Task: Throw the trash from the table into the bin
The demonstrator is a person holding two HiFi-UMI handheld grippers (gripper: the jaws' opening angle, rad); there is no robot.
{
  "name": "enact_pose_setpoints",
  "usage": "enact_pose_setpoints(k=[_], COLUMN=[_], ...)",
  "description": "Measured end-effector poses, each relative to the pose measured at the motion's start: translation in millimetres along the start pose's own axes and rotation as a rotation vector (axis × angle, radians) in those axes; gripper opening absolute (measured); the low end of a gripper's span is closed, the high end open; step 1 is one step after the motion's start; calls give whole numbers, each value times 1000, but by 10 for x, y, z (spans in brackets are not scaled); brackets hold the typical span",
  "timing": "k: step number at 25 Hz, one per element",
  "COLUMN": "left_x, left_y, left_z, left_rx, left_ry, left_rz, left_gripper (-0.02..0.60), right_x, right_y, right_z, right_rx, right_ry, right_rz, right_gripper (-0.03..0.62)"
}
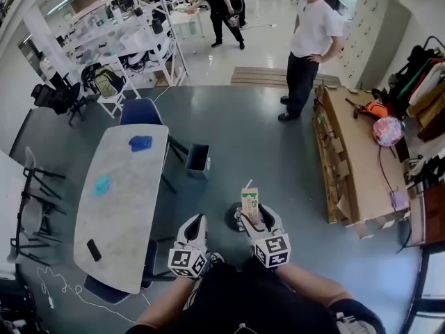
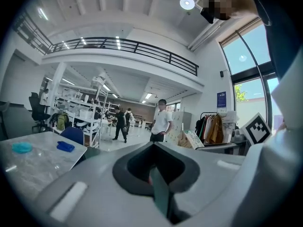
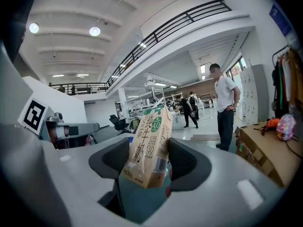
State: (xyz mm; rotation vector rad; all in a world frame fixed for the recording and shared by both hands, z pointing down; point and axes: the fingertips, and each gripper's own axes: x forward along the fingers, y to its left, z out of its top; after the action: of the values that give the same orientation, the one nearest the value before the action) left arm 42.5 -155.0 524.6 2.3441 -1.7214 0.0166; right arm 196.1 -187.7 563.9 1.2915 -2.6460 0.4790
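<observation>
My right gripper (image 1: 254,219) is shut on a beige and green milk carton (image 1: 250,204) with a straw, held upright over the grey floor. In the right gripper view the carton (image 3: 149,145) stands slightly tilted between the jaws of the right gripper (image 3: 150,176). My left gripper (image 1: 197,223) hangs beside it, shut and empty; in its own view the left gripper (image 2: 154,181) has its jaws pressed together. A small dark bin (image 1: 197,161) stands on the floor by the table (image 1: 122,207). On the table lie a blue crumpled item (image 1: 140,143) and a cyan item (image 1: 102,184).
A black phone (image 1: 93,250) lies near the table's front end. Blue chairs (image 1: 140,111) stand at both table ends. A person in a white shirt (image 1: 311,44) stands ahead beside a long stack of cardboard (image 1: 351,152). Black folding chairs (image 1: 35,207) stand at the left.
</observation>
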Motion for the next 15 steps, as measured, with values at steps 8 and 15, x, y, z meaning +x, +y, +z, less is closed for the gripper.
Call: enact_pose_setpoints(k=[8, 15], left_x=[162, 32], left_y=[-30, 239], left_z=[-104, -312], left_rx=[3, -32], left_ry=[12, 42], left_rz=[-52, -28], left_gripper=[0, 2], right_x=[-63, 118], right_y=[-42, -29], right_z=[-122, -430], right_rx=[16, 40], right_ry=[33, 108], right_rz=[-43, -65], right_gripper=[290, 290])
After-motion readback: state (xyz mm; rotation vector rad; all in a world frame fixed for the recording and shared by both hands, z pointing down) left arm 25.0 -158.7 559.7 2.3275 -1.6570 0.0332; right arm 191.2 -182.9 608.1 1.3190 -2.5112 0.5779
